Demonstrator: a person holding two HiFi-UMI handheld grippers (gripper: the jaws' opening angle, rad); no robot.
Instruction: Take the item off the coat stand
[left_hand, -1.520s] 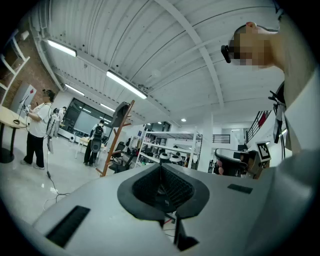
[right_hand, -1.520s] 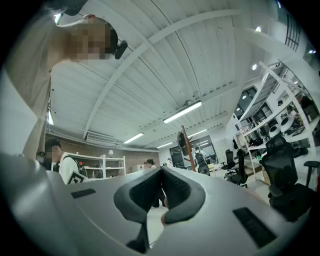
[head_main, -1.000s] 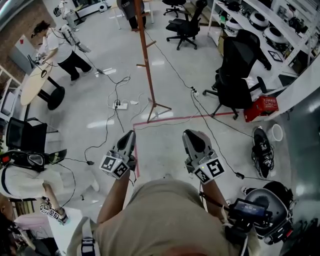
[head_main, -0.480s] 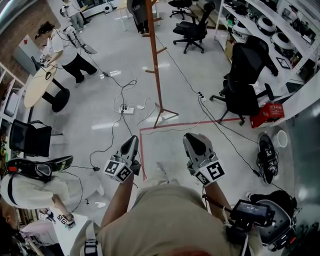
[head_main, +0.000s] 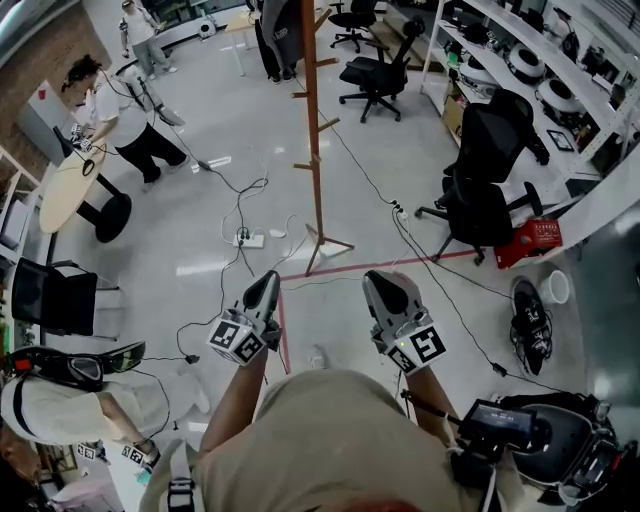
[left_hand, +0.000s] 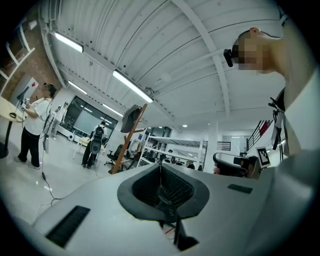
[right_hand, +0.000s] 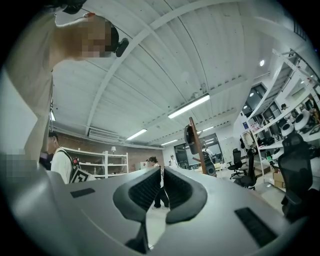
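Observation:
The wooden coat stand (head_main: 316, 150) rises from the floor ahead of me, its feet on the red tape line. A dark item (head_main: 284, 28) hangs near its top; it also shows in the left gripper view as a dark item (left_hand: 131, 118) on the leaning pole (left_hand: 126, 150), and in the right gripper view as a dark item (right_hand: 190, 138). My left gripper (head_main: 266, 282) and right gripper (head_main: 384, 284) are held side by side, well short of the stand. Both are shut and hold nothing.
Cables and a power strip (head_main: 244, 238) lie on the floor left of the stand. Black office chairs (head_main: 480, 195) and shelves line the right side. A red box (head_main: 534, 236), a shoe (head_main: 527, 312) and a white pot (head_main: 556, 287) sit at right. A person (head_main: 118, 108) stands by a round table (head_main: 68, 185).
I have come closer to the coat stand. Its base sits lower in the head view and more of its top with the dark item shows. Both grippers keep their pose and stay shut.

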